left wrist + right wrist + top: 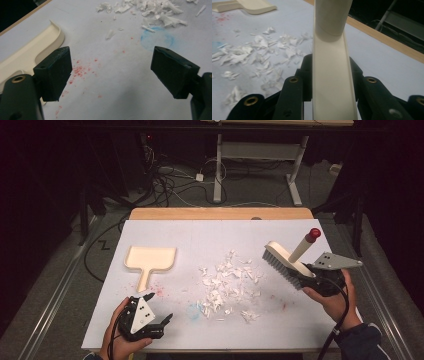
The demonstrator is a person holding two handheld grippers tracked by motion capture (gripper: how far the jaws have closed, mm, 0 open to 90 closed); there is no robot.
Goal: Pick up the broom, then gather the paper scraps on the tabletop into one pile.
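Note:
A cream brush point(286, 261) with grey bristles and a red-tipped handle point(313, 234) hangs tilted above the table's right side. My right gripper point(315, 274) is shut on its back; in the right gripper view the cream brush body point(332, 82) runs up between the jaws. A cream dustpan point(150, 258) lies flat at the left, handle toward me. White paper scraps point(227, 286) are scattered across the middle. My left gripper point(161, 321) rests low at the front left, open and holding nothing, just short of the dustpan's handle. The dustpan edge point(35, 50) is beside its left jaw.
A white sheet point(210, 235) covers the wooden table point(220, 213). Red specks point(80, 71) and a blue smudge point(157, 38) mark the sheet near the left gripper. Beyond the far edge are cables on the floor and a desk frame point(260, 155).

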